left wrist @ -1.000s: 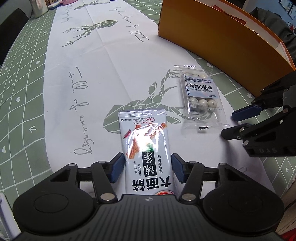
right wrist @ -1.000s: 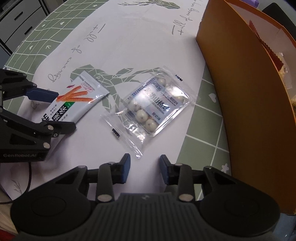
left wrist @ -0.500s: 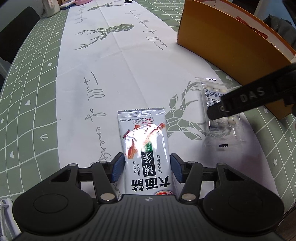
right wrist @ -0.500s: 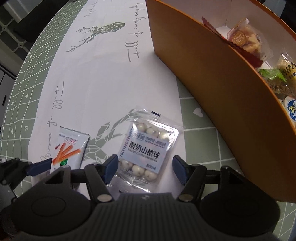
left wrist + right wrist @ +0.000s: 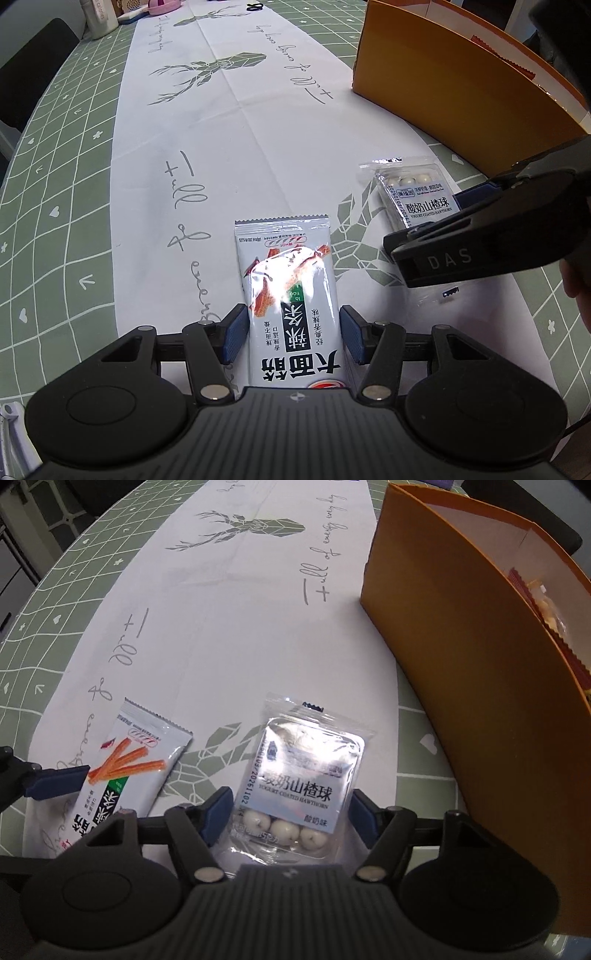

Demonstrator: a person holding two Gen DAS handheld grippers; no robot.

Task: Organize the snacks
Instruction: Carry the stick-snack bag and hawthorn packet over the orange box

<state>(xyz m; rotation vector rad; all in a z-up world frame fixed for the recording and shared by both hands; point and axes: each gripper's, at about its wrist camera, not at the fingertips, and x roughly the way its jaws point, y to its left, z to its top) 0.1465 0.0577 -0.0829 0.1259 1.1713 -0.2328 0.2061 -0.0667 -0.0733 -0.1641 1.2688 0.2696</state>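
Observation:
A white spicy-strip snack packet (image 5: pixel 291 295) lies flat on the table between the open blue pads of my left gripper (image 5: pixel 291 338); it also shows in the right wrist view (image 5: pixel 122 771). A clear pack of yogurt-coated hawthorn balls (image 5: pixel 295 779) lies between the open pads of my right gripper (image 5: pixel 290 818); in the left wrist view the pack (image 5: pixel 413 195) is partly hidden by the right gripper's black finger (image 5: pixel 480 247). Neither gripper has closed on its packet.
An orange box (image 5: pixel 480 672) stands to the right with several snacks inside (image 5: pixel 543 602); it also shows in the left wrist view (image 5: pixel 454 88). A white runner with deer prints (image 5: pixel 229 122) covers the green grid tablecloth (image 5: pixel 48 184). Bottles and small items (image 5: pixel 99 18) stand at the far edge.
My right gripper has opened, swung around and moved over the hawthorn pack so its pads straddle it. My left gripper has closed in slightly around the spicy-strip packet.

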